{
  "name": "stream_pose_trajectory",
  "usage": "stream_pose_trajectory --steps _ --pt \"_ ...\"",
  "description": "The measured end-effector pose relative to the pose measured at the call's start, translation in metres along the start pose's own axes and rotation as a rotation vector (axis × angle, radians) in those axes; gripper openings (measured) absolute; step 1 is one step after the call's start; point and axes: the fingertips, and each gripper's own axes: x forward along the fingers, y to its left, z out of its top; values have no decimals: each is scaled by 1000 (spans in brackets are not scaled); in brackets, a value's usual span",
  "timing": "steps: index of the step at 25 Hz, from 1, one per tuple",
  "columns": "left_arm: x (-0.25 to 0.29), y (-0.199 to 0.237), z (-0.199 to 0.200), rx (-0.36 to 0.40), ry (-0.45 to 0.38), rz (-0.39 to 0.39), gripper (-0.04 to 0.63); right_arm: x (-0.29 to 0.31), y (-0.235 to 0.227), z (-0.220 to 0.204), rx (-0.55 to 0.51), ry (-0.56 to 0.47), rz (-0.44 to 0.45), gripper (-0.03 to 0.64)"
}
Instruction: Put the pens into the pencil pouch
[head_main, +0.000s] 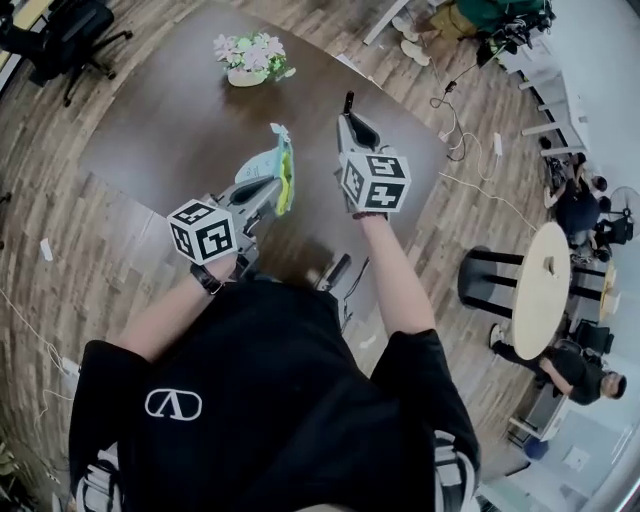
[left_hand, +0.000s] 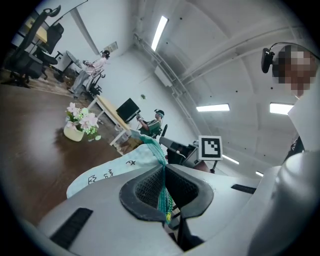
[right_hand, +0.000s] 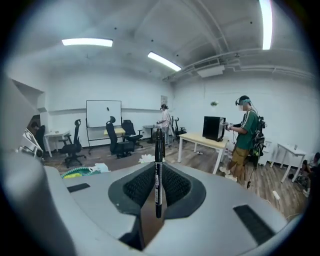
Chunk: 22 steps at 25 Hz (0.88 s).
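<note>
My left gripper (head_main: 270, 185) is shut on the edge of a light-blue pencil pouch (head_main: 276, 166) with green mesh and a yellow lining, held up over the dark table (head_main: 180, 120). In the left gripper view the pouch's green mesh edge (left_hand: 161, 170) runs between the closed pads. My right gripper (head_main: 347, 128) is shut on a black pen (head_main: 348, 103) that sticks out past the jaws, a little right of the pouch. In the right gripper view the pen (right_hand: 159, 165) stands upright between the pads, and the pouch (right_hand: 80, 172) shows low at the left.
A pot of pink and white flowers (head_main: 252, 58) stands at the far side of the table. Another dark pen-like object (head_main: 338, 270) lies near the table's front edge. A round pale table (head_main: 540, 290) and seated people are at the right. Office chairs (head_main: 65, 40) stand at the far left.
</note>
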Motion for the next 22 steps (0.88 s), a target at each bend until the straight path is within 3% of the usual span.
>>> stream_pose_trajectory --steps 6,12,22 --pt "12 -13 8 21 10 -50 15 -66 -1 57 -62 -308 -101 44" --pt "17 -20 15 32 11 -64 15 -122 9 82 -113 -548 -172 44" --pt "23 -20 18 37 15 -62 15 -132 14 56 -57 -546 -188 44"
